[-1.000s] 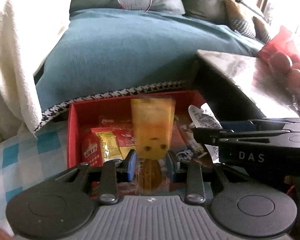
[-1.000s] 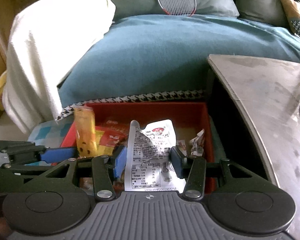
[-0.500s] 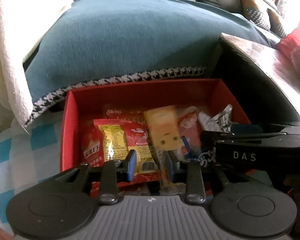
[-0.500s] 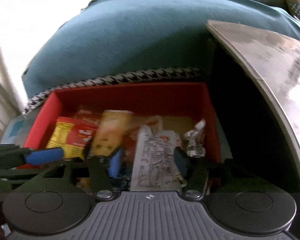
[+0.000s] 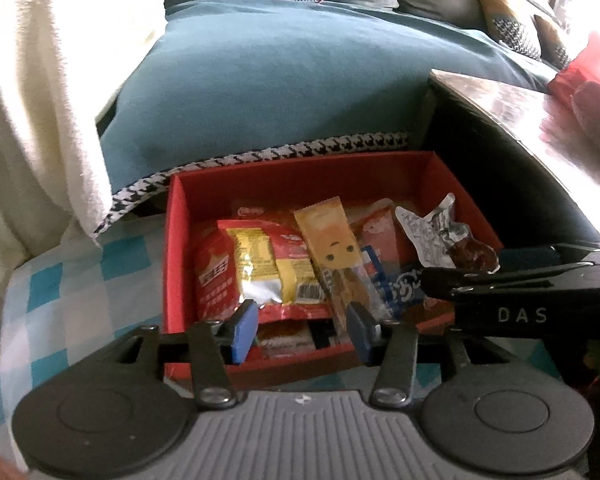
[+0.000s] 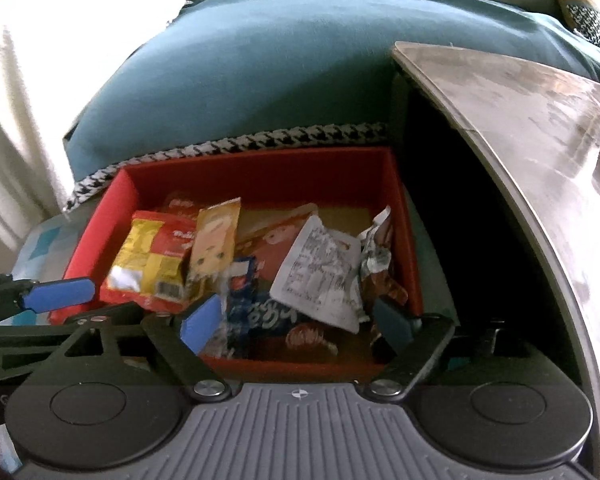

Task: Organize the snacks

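Both hand-held grippers hang over the open red cardboard box (image 5: 176,240) of snacks. Left hand-held gripper (image 5: 302,330): jaws opening, the orange face-printed stick packet (image 5: 332,240) lying just ahead, released. Right hand-held gripper (image 6: 298,320): jaws opening wide, the crumpled white printed pouch (image 6: 320,276) lying loose between them.
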A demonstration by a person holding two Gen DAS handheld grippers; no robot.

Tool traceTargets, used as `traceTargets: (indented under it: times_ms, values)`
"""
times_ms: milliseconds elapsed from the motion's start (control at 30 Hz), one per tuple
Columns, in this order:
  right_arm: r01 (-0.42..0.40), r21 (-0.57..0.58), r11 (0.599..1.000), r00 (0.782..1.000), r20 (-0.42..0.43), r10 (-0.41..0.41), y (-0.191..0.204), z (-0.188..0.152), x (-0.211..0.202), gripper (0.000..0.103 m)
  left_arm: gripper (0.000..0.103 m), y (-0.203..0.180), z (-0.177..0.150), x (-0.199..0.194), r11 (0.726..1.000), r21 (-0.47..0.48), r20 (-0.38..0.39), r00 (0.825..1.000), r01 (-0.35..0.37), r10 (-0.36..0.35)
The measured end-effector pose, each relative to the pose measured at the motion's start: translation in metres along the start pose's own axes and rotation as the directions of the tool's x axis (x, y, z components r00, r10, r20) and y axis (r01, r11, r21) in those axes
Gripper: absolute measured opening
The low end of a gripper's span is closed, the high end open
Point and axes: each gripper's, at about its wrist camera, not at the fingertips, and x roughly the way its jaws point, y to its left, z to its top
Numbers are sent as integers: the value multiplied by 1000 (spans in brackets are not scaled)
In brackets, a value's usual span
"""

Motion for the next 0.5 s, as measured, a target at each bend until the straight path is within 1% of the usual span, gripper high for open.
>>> traceTargets:
  times_ms: [233, 500]
  values:
    - [-9, 22, 1000, 1000, 20, 9, 6, -10, -16, 91, 45, 2, -7, -14, 1000, -2, 15, 1000, -14, 14]
    - [-10, 35, 999, 999, 34, 9, 9, -14, -24, 92, 46, 3, -10, -17, 1000, -2, 15, 1000, -23, 23]
